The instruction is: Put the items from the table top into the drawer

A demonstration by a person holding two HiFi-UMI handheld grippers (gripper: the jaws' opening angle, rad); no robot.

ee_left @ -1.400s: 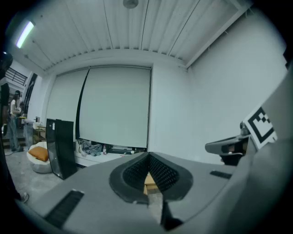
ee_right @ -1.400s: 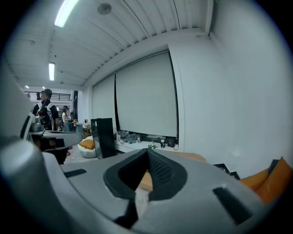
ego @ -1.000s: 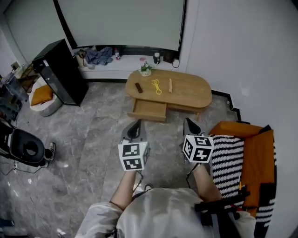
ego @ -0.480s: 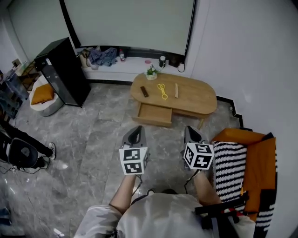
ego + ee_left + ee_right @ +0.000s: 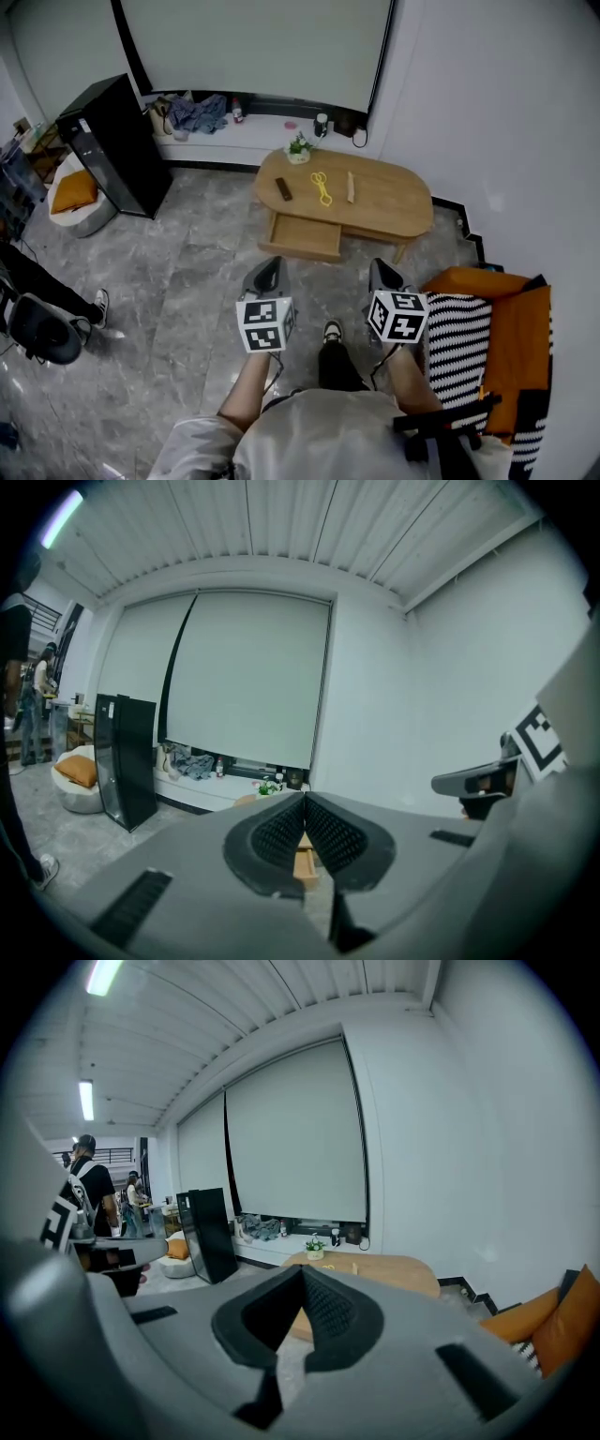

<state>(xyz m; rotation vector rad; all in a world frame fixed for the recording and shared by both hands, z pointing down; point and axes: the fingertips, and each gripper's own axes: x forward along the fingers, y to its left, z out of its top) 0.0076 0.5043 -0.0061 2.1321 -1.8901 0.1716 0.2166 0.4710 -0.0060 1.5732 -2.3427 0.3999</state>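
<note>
- The left claw [image 5: 272,266] and the right claw [image 5: 381,269], one in each of a person's hands, are held out side by side above the grey marble floor [image 5: 187,291]. Both are well short of the oval wooden counter [image 5: 398,204].
- Seen along its own jaws, the left claw is pressed shut, its ribbed pads meeting. The right claw is closed the same way, and neither carries anything.
- The items lie in a row on the counter, apart from one another: a dark oblong block [image 5: 283,189], yellow scissors [image 5: 322,186] and a pale wooden stick [image 5: 351,186].
- A small potted plant [image 5: 299,147] stands at the counter's far edge.
- The drawer [image 5: 303,237] is pulled open from the counter's near side, below the block and scissors.
- A black cabinet [image 5: 111,141] stands by the wall at left. A seat with a striped throw [image 5: 459,337] sits just beside the person's right arm.
</note>
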